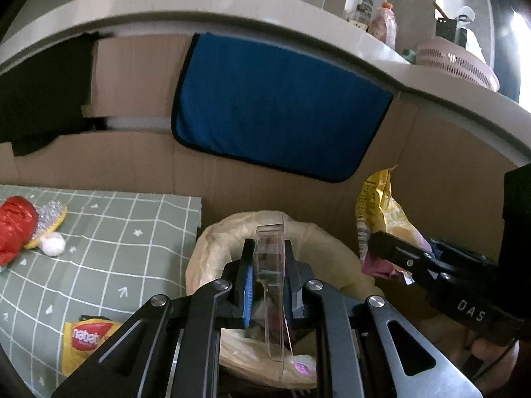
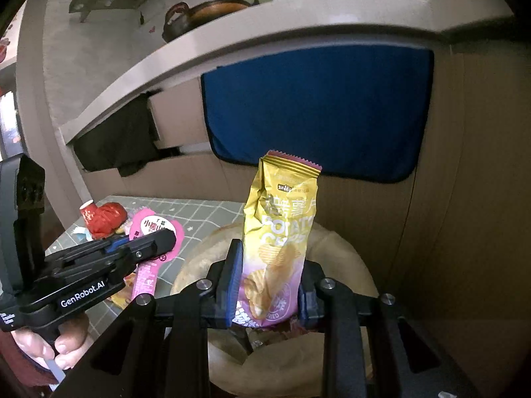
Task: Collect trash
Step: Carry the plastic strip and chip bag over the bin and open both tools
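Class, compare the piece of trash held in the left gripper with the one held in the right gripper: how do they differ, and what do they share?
The clear plastic package in the left gripper is transparent, rigid and unprinted; the potato chip bag in the right gripper is opaque gold and purple, crinkled and covered in print. The package is thin, while the bag is wider. Both stand upright, pinched between jaws over the lined trash bin.

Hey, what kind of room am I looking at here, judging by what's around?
Most likely a home kitchen: a counter carries a dark pan, a colander-style basket sits on it, and a lined trash bin stands below.
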Demonstrator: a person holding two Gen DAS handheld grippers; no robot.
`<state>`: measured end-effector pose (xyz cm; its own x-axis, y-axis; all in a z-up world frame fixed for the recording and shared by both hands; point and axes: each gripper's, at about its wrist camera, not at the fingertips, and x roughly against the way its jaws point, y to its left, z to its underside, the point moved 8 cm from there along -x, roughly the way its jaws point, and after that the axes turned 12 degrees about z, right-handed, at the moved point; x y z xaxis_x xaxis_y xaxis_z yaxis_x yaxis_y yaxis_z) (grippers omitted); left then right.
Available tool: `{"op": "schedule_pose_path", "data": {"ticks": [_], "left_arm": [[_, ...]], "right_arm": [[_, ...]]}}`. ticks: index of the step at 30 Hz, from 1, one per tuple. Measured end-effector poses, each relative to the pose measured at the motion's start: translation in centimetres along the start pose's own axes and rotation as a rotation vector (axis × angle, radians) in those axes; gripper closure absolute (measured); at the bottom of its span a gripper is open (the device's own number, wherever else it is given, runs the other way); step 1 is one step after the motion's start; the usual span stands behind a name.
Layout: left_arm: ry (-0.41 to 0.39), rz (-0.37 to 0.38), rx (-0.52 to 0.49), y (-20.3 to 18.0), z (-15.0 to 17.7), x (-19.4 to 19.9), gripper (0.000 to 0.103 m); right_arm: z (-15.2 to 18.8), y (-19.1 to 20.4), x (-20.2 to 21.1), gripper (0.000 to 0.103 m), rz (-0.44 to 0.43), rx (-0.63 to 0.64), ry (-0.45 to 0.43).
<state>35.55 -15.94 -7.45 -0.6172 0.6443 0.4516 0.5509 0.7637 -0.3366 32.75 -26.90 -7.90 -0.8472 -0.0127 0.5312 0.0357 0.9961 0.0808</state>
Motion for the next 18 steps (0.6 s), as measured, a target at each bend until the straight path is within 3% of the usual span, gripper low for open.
{"op": "schedule_pose_path", "data": {"ticks": [14,15,18], "left_arm": [[0.066,0.076,0.056,0.7,1.1,-2.3,0.086],[0.071,0.085,0.067,0.7,1.1,-2.4,0.085],[0.070,0.107,0.106,1.0,1.1,-2.2,0.066]], "right_arm": [[2.3,-1.6,-2.8,0.074,-0.008,-0.049,0.066],[2.3,-1.8,-2.9,0.073,-0.009,-0.057,0.069],[2.4,-2.3,-3.3,0.068,-0.004,-0.081,0.078]]}}
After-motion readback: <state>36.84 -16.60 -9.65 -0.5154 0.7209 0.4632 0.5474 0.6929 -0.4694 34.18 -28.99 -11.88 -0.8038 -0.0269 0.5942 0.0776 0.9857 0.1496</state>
